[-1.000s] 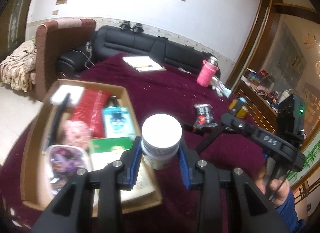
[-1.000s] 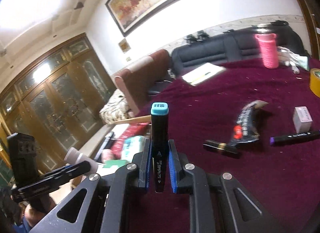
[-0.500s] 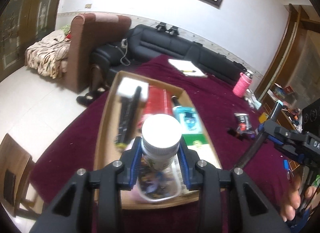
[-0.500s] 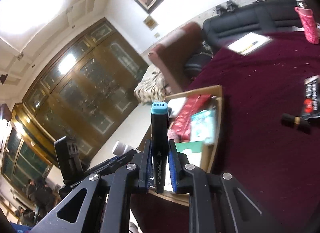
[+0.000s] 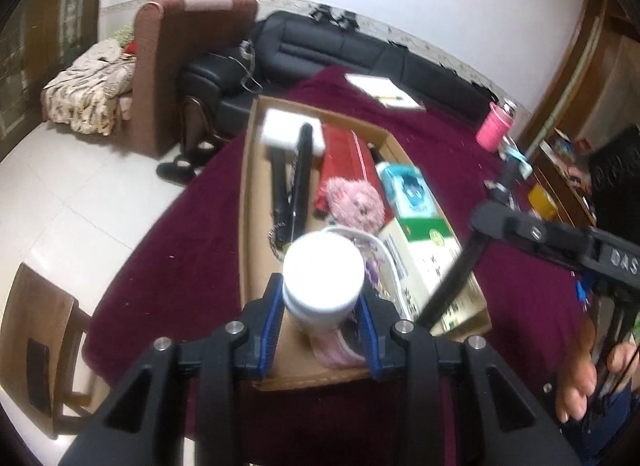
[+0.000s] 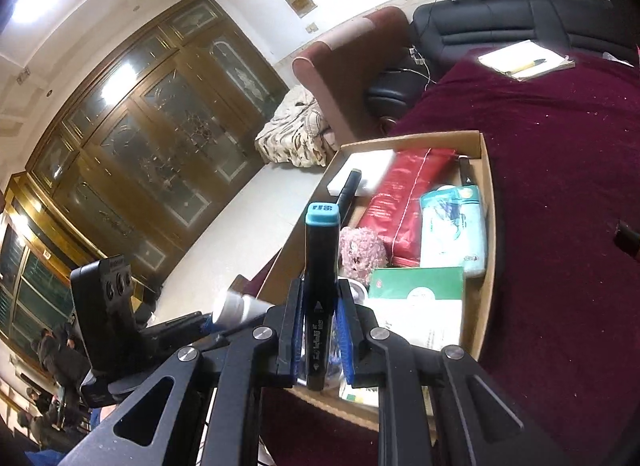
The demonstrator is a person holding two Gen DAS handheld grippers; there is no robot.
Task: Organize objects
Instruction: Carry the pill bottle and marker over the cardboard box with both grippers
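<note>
**Both loads poised over the box**

Clamped in the left gripper: a white-capped jar, hanging above the near end of the cardboard box. Pinched tight in the right gripper: a black marker, teal cap up, long axis toward 12 o'clock. Box straight ahead at 12 o'clock from the left gripper, long axis running away from it; at 1 o'clock from the right. Left nearer the free strip along the box's 9 o'clock wall. Beneath: maroon tablecloth; black sofa beyond.
</note>
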